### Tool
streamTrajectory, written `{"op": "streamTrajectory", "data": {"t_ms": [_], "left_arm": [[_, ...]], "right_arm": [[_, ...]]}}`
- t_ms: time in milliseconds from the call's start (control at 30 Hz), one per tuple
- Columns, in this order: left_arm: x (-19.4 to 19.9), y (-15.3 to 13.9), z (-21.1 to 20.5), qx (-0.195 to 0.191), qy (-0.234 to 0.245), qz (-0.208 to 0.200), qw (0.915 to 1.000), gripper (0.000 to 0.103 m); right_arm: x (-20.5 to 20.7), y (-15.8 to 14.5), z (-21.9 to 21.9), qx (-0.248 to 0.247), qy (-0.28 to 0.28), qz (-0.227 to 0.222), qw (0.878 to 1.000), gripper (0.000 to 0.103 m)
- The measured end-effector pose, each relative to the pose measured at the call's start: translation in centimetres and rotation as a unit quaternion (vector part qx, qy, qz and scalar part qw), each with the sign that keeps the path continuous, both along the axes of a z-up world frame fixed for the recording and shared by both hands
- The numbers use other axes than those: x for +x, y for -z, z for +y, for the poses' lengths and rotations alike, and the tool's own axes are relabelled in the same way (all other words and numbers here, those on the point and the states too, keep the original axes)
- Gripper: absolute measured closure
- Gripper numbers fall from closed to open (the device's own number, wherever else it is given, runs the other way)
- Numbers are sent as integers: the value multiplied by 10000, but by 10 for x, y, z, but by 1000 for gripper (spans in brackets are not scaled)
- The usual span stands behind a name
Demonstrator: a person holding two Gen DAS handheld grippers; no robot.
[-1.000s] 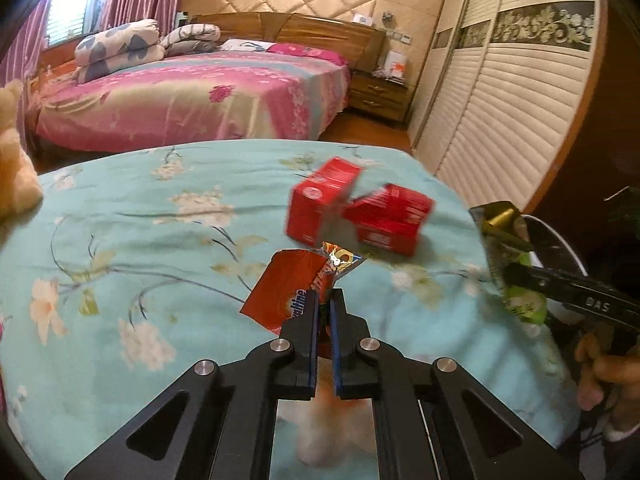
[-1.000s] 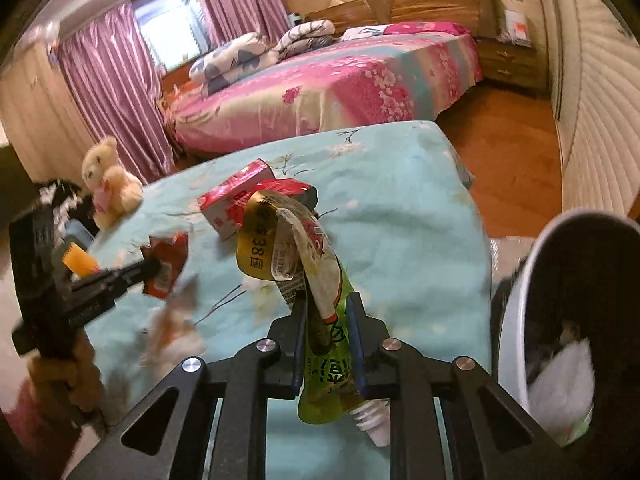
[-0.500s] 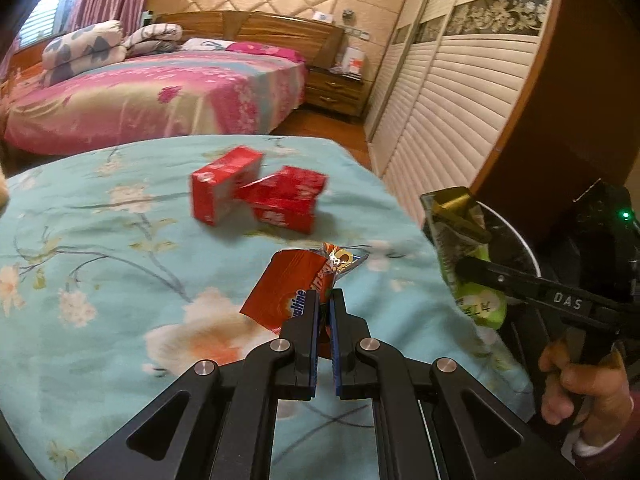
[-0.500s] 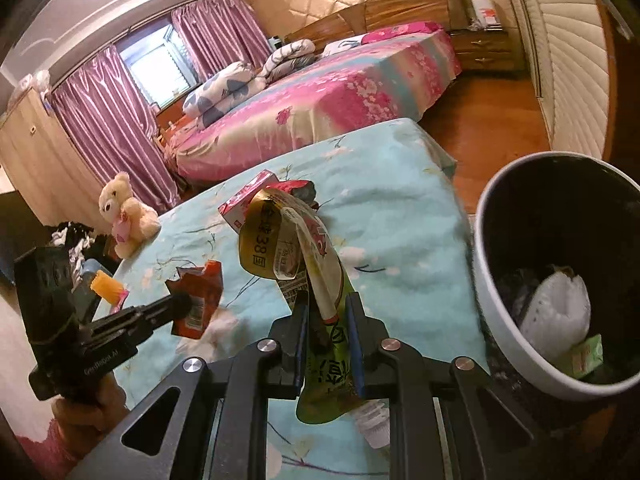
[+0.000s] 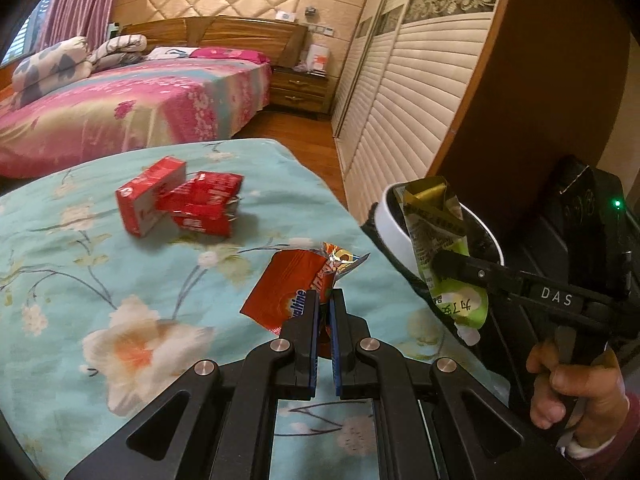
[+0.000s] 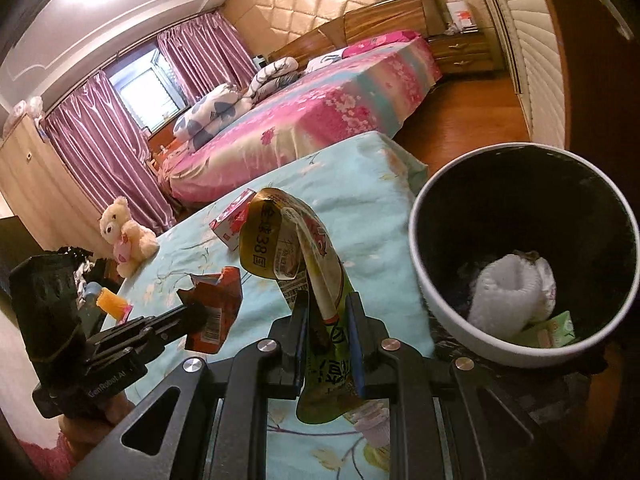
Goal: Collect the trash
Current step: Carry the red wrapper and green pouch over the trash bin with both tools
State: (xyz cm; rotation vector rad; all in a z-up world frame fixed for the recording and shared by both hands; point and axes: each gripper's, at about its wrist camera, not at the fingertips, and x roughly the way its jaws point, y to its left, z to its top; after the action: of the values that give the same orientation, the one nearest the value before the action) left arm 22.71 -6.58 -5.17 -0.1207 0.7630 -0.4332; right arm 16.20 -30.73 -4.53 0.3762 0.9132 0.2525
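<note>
My left gripper (image 5: 325,300) is shut on a torn red snack wrapper (image 5: 288,288) held above the floral bedspread; from the right wrist view the same wrapper (image 6: 216,312) hangs at that gripper's tip. My right gripper (image 6: 328,304) is shut on a green and gold drink pouch (image 6: 316,272), which curls over above the fingers. In the left wrist view the pouch (image 5: 436,248) hangs at the near rim of the white bin (image 5: 390,220). The bin (image 6: 440,308) stands right of the bed, with a white wad and a green carton inside.
Two red cartons (image 5: 176,204) lie on the turquoise bedspread (image 5: 100,280) farther back. A cream teddy bear (image 6: 126,236) sits at the bed's far left edge. A second bed with pink covers (image 5: 120,108) stands behind, slatted wardrobe doors (image 5: 404,92) to the right.
Both grippers have carried their loads rightward toward the bin. The bin's opening has come fully into the right wrist view, and the pouch now hangs at its rim.
</note>
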Motion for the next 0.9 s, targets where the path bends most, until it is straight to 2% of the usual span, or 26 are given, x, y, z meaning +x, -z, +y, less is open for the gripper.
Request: {"op": "streamTrajectory", "data": {"t_ms": [900], "left_arm": [[13,-6,-65,63,568,-134,9983,100]], "right_arm": [[-29,-24,-65,-189,809,-246,9962,85]]}}
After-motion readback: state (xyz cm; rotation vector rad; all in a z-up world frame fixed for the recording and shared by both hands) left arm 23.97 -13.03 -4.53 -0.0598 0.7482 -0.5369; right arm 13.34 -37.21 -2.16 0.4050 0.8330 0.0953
